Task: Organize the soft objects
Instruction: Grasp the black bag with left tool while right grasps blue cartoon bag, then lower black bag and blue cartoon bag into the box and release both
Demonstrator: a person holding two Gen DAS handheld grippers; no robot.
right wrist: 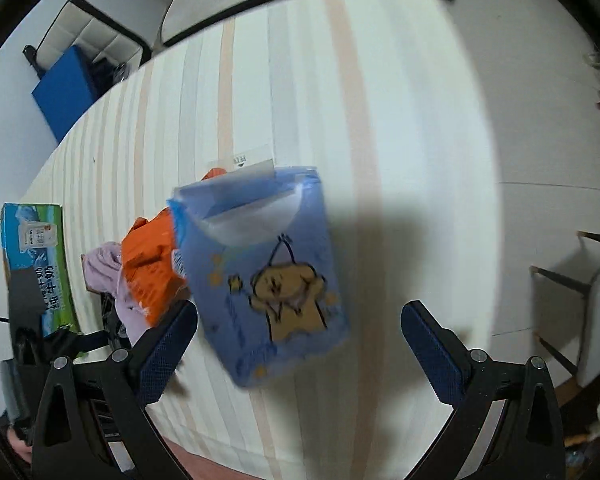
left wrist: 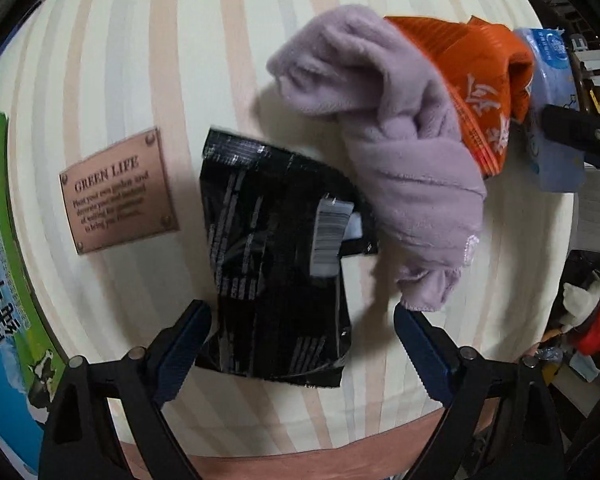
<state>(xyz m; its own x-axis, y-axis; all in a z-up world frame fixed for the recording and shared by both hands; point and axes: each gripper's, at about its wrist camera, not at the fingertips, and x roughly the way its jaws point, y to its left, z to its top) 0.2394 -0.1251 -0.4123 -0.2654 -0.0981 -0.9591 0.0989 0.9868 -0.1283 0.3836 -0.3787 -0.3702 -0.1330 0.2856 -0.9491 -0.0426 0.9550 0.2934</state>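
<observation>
In the left wrist view a black plastic packet [left wrist: 276,256] lies on the striped tablecloth [left wrist: 120,60], its near end between the fingers of my open left gripper [left wrist: 302,332]. A lilac fleece cloth [left wrist: 404,152] lies right of it, partly over an orange fabric piece [left wrist: 476,68]. In the right wrist view a blue tissue pack with a cartoon star [right wrist: 266,276] lies on the table, just ahead of my open right gripper [right wrist: 300,332]. The orange piece [right wrist: 152,264] and lilac cloth [right wrist: 104,262] lie left of it. The blue pack also shows in the left wrist view [left wrist: 552,80].
A green and blue milk carton box [left wrist: 4,280] stands at the table's left; it also shows in the right wrist view [right wrist: 32,248]. A brown "GREEN LIFE" label [left wrist: 118,190] is sewn on the cloth. Chairs [right wrist: 580,300] stand beyond the table's right edge.
</observation>
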